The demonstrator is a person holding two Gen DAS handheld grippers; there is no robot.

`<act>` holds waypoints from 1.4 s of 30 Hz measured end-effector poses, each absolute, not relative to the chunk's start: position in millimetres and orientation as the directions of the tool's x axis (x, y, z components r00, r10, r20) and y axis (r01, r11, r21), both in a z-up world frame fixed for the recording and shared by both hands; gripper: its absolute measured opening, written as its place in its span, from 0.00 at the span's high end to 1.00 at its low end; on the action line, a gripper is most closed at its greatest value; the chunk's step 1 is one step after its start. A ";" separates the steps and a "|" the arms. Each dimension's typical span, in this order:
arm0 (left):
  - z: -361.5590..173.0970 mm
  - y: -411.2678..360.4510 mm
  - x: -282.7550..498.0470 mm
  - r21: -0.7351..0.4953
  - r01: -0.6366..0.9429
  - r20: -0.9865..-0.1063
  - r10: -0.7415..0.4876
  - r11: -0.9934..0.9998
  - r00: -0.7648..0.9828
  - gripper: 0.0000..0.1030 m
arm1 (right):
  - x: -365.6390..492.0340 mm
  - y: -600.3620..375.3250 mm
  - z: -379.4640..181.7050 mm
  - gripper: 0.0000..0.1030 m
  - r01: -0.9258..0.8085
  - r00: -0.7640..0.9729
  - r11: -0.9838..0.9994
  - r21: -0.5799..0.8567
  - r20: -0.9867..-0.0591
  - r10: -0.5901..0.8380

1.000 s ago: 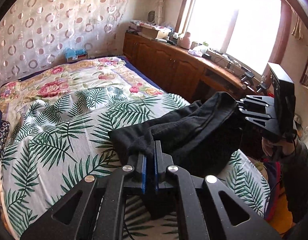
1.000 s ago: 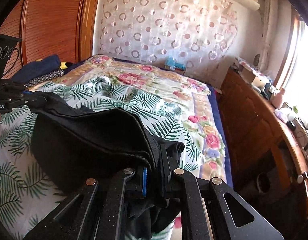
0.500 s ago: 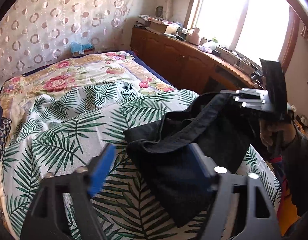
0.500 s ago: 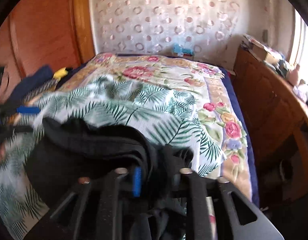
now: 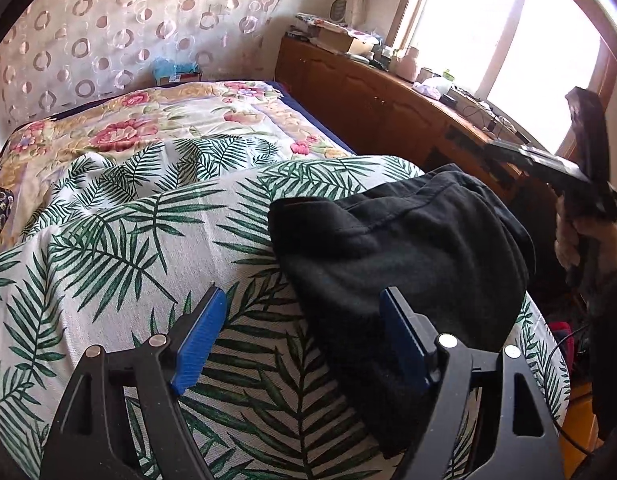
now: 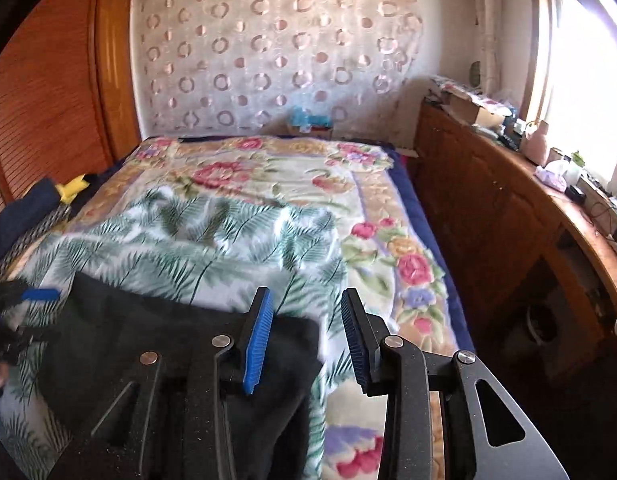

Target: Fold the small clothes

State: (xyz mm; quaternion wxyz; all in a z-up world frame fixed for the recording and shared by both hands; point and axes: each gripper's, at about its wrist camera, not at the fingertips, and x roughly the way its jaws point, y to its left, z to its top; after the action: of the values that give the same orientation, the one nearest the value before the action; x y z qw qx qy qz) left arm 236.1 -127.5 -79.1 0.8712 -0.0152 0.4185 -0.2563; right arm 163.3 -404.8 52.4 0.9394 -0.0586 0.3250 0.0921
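Here a folded black fleece garment (image 5: pixel 400 264) lies on the palm-leaf printed white sheet (image 5: pixel 120 248) near the bed's window-side edge, its foot end hanging toward the near corner. The left gripper (image 5: pixel 304 320) hovers over the garment's near edge with its blue-padded fingers (image 5: pixel 200 332) spread wide; one pad is over bare sheet, the other over black cloth, and neither presses on anything. The right gripper (image 6: pixel 306 336), held by a hand (image 5: pixel 576 236) off the bed's window side, has its jaws opening, with nothing between them; the garment (image 6: pixel 156 344) lies just below and to its left. A flowered quilt (image 6: pixel 268 176) covers the bed's far end.
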 end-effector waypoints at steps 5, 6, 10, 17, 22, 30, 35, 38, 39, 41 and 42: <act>-82.4 -129.9 235.9 -0.234 0.444 -0.727 -0.459 0.865 0.511 0.23 | 148.4 -415.1 40.8 0.44 -0.255 0.710 0.967 -0.020 -0.683 0.173; -81.9 -130.3 235.5 -0.233 0.445 -0.727 -0.459 0.865 0.510 0.23 | 146.0 -416.3 36.8 0.39 -0.256 0.702 0.967 -0.020 -0.692 0.171; -82.8 -131.5 236.7 -0.223 0.443 -0.733 -0.449 0.868 0.511 0.23 | 157.9 -422.8 25.7 0.35 -0.236 0.660 0.972 0.001 -0.734 0.162; -87.3 -131.1 238.3 -0.222 0.435 -0.741 -0.441 0.873 0.507 0.23 | 176.3 -441.2 23.8 0.33 -0.232 0.608 0.966 0.112 -0.758 0.234; -93.7 -130.5 240.7 -0.239 0.429 -0.751 -0.446 0.871 0.487 0.23 | 172.5 -448.7 18.7 0.33 -0.249 0.607 0.958 0.144 -0.748 0.270; -90.3 -136.1 244.2 -0.212 0.438 -0.772 -0.425 0.873 0.473 0.23 | 170.6 -448.1 10.1 0.47 -0.290 0.598 0.943 0.166 -0.738 0.314; -86.1 -138.0 259.3 -0.214 0.450 -0.773 -0.432 0.867 0.465 0.23 | 184.1 -435.4 2.3 0.51 -0.304 0.592 0.940 0.156 -0.742 0.315; -88.2 -138.5 271.0 -0.241 0.447 -0.771 -0.450 0.861 0.450 0.31 | 185.7 -430.2 1.5 0.63 -0.320 0.586 0.932 0.169 -0.738 0.335; -90.2 -139.5 275.2 -0.247 0.447 -0.774 -0.453 0.860 0.443 0.36 | 184.9 -429.1 1.1 0.69 -0.329 0.584 0.929 0.172 -0.735 0.343; -92.8 -142.5 279.3 -0.259 0.454 -0.774 -0.465 0.853 0.431 0.41 | 182.3 -426.3 1.2 0.73 -0.342 0.591 0.927 0.151 -0.733 0.337; -92.7 -143.0 280.0 -0.260 0.458 -0.766 -0.470 0.850 0.438 0.45 | 181.7 -425.0 1.4 0.76 -0.347 0.594 0.927 0.140 -0.733 0.333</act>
State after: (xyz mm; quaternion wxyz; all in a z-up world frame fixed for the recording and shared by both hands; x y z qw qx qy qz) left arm 280.0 -143.0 -92.7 0.8479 -0.0066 0.4540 -0.2736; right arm 181.7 -425.0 1.4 0.8926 -0.0087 0.4086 0.1903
